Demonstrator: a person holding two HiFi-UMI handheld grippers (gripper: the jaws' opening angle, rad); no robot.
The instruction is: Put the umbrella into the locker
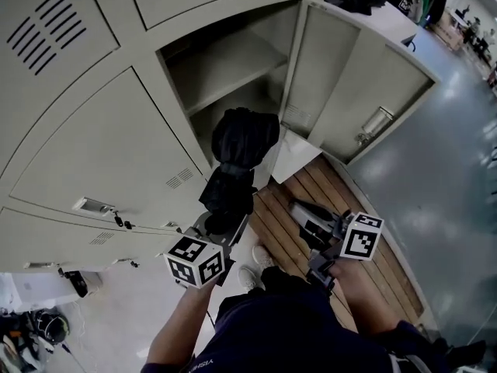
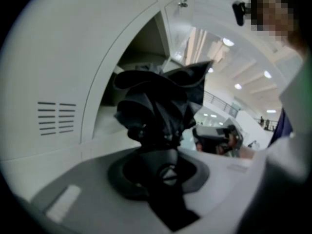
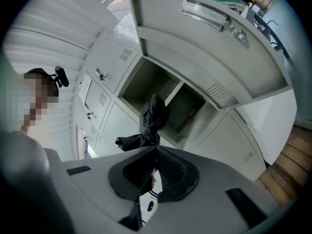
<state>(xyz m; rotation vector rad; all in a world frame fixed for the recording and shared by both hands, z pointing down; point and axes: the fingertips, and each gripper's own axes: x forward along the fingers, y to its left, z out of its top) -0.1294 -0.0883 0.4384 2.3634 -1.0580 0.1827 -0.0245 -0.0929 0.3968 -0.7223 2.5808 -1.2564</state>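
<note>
A black folded umbrella [image 1: 237, 150] stands upright in front of the open locker [image 1: 233, 68], its bunched top level with the lower compartment. My left gripper [image 1: 224, 217] is shut on the umbrella's lower end. In the left gripper view the umbrella [image 2: 156, 106] rises from the jaws of my left gripper [image 2: 163, 172] toward the locker opening. My right gripper [image 1: 300, 211] hovers to the right over the wooden floor, apart from the umbrella, with nothing in it. In the right gripper view the pads of my right gripper [image 3: 156, 167] meet, and the umbrella [image 3: 153, 116] shows beyond them.
The locker door [image 1: 365, 92] swings open to the right. A shelf [image 1: 225, 72] divides the open locker. Shut locker doors [image 1: 101, 154] fill the left side. A wooden strip of floor [image 1: 311, 200] lies below the locker, and my shoes [image 1: 252, 274] stand on the pale floor.
</note>
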